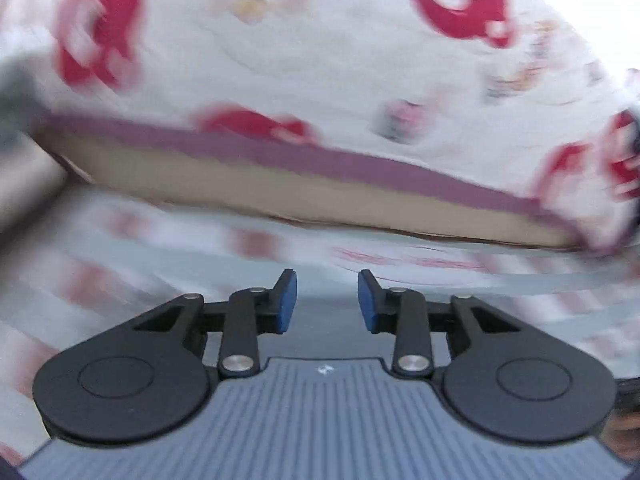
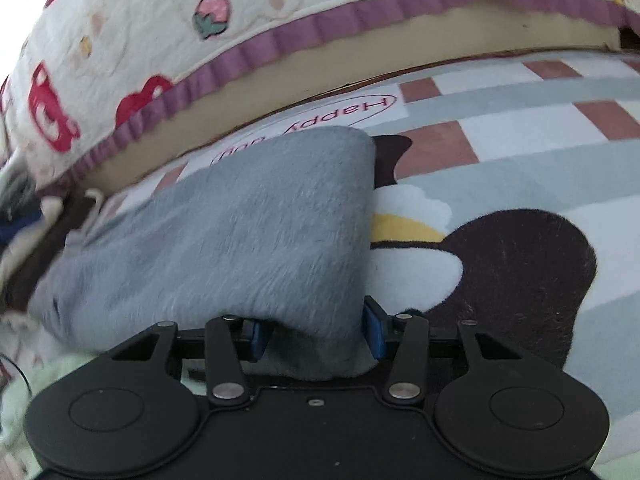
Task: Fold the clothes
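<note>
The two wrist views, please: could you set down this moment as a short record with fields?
garment: grey fleecy cloth, bunched, lying on the rug
right gripper: jaws closed on a fold of the grey cloth
left gripper: jaws apart, nothing between them
surface: patterned rug with pink and white checks and a cartoon penguin
backdrop: cream quilt with red prints and a purple trim along its edge
left view quality: heavily blurred, so fine detail is unclear

Right gripper (image 2: 318, 338) jaws clamp grey fleece garment (image 2: 224, 240) above rug (image 2: 520, 184)
</note>
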Motion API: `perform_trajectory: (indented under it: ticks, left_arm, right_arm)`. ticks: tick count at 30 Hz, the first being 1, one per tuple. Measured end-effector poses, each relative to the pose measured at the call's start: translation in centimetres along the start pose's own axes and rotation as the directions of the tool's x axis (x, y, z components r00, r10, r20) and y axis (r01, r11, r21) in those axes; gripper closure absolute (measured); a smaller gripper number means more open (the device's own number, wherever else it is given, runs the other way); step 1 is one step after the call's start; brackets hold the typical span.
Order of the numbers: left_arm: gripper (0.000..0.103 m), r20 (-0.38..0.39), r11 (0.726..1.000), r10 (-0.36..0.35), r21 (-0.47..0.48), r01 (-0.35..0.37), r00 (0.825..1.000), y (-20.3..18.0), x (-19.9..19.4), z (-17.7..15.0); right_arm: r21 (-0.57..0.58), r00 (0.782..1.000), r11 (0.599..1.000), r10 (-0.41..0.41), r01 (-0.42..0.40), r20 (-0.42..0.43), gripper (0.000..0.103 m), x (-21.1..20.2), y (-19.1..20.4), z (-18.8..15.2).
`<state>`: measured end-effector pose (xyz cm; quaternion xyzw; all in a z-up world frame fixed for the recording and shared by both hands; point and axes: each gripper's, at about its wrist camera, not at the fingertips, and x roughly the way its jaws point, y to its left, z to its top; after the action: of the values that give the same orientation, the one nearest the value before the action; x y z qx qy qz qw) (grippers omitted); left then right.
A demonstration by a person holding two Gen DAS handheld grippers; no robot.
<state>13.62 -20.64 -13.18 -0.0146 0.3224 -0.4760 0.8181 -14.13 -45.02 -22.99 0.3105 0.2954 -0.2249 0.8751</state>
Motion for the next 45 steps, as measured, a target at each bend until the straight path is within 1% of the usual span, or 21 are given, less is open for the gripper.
perform_trajectory:
  ticks: [1,2,3,5,6,8,12,16,18,20,22,23,25,27,29,31,32,35,39,42,45]
  left_arm:
    - [0.07,-0.043,1.0,-0.003,0.008,0.003,0.999,-0.5,1.1,-1.0]
    - [0.07,-0.087,0.999,0.019,0.029,-0.016,0.996,-0.8,2.3,-2.1]
    - [0.071,-0.131,0.998,0.041,0.051,-0.035,0.991,-1.1,3.5,-3.1]
    - [0.073,-0.215,0.993,0.089,0.098,-0.069,0.973,-1.7,5.8,-5.2]
    - [0.073,-0.227,0.992,0.096,0.107,-0.073,0.969,-1.9,6.1,-5.4]
    - [0.072,-0.237,0.989,0.102,0.125,-0.073,0.966,-2.2,5.9,-5.1]
    - [0.071,-0.239,0.994,0.088,0.086,-0.069,0.967,-1.6,5.8,-5.2]
    - [0.07,-0.243,0.996,0.076,0.059,-0.063,0.967,-1.6,5.2,-4.6]
    - [0.07,-0.221,0.995,0.1,-0.001,-0.103,0.97,-0.9,4.0,-3.9]
    - [0.069,-0.138,0.976,0.2,-0.056,-0.209,0.97,-0.1,1.7,-3.1]
    - [0.056,-0.04,0.955,0.294,-0.039,-0.295,0.955,0.5,-0.9,-2.3]
    - [0.054,-0.018,0.946,0.32,-0.05,-0.32,0.947,1.4,-2.0,-2.1]
    - [0.054,-0.048,0.938,0.299,-0.169,-0.303,0.953,4.7,-3.3,-2.2]
    - [0.057,-0.087,0.905,0.246,-0.337,-0.261,0.965,8.6,-4.4,-3.0]
    - [0.057,-0.062,0.89,0.215,-0.398,-0.221,0.975,11.1,-6.0,-3.5]
    - [0.057,-0.044,0.882,0.198,-0.427,-0.198,0.979,13.0,-6.6,-3.9]
    - [0.057,-0.053,0.867,0.219,-0.448,-0.219,0.974,13.9,-6.7,-4.2]
    - [0.056,-0.103,0.804,0.292,-0.512,-0.302,0.951,16.1,-6.7,-5.3]
    - [0.057,-0.051,0.728,0.252,-0.648,-0.224,0.966,18.1,-8.2,-6.3]
    - [0.056,-0.001,0.667,0.272,-0.72,-0.19,0.962,19.5,-9.4,-6.8]
    - [0.053,0.048,0.562,0.26,-0.82,-0.11,0.965,21.2,-10.5,-7.9]
  right_arm:
    - [0.008,1.0,1.0,-0.001,0.001,0.002,0.051,0.1,0.1,0.1]
    - [0.016,1.0,1.0,-0.002,0.002,0.005,0.065,0.2,0.2,0.3]
    - [0.021,0.999,1.0,0.009,-0.01,0.044,0.089,-0.6,0.2,0.5]
    - [0.03,0.992,0.999,0.03,-0.034,0.121,0.09,-2.2,0.2,0.9]
    - [0.015,0.99,1.0,0.024,-0.027,0.142,0.091,-2.9,0.6,1.3]
    - [-0.05,0.986,0.999,0.027,-0.019,0.166,0.09,-3.7,2.2,2.2]
    - [-0.112,0.97,0.991,0.097,-0.074,0.221,0.09,-4.6,5.1,3.9]
    - [-0.252,0.953,0.961,0.176,-0.112,0.247,0.09,-5.6,9.3,5.9]
    - [-0.326,0.94,0.936,0.224,-0.134,0.257,0.09,-5.9,12.0,7.1]
    - [-0.386,0.924,0.907,0.28,-0.166,0.26,0.089,-6.0,14.7,8.2]
    - [-0.462,0.909,0.866,0.336,-0.194,0.248,0.089,-5.8,17.9,9.1]
    - [-0.502,0.902,0.84,0.362,-0.205,0.237,0.089,-5.5,19.7,9.5]
    - [-0.572,0.89,0.782,0.416,-0.246,0.186,0.089,-4.3,23.1,9.7]
    - [-0.636,0.876,0.717,0.465,-0.286,0.13,0.089,-3.1,26.6,9.9]
    - [-0.68,0.861,0.651,0.505,-0.336,0.059,0.089,-1.0,30.0,9.4]
    - [-0.685,0.856,0.623,0.517,-0.376,0.0,0.089,1.4,32.8,8.9]
    - [-0.669,0.856,0.623,0.516,-0.406,-0.038,0.089,3.1,34.1,8.5]
    - [-0.672,0.882,0.625,0.461,-0.399,-0.095,0.089,7.3,37.3,5.9]
    - [-0.676,0.891,0.617,0.434,-0.403,-0.135,0.089,9.5,38.7,2.8]
    - [-0.688,0.894,0.603,0.419,-0.404,-0.158,0.089,10.5,39.6,0.9]
    - [-0.659,0.894,0.622,0.406,-0.423,-0.191,0.089,11.2,39.5,0.6]
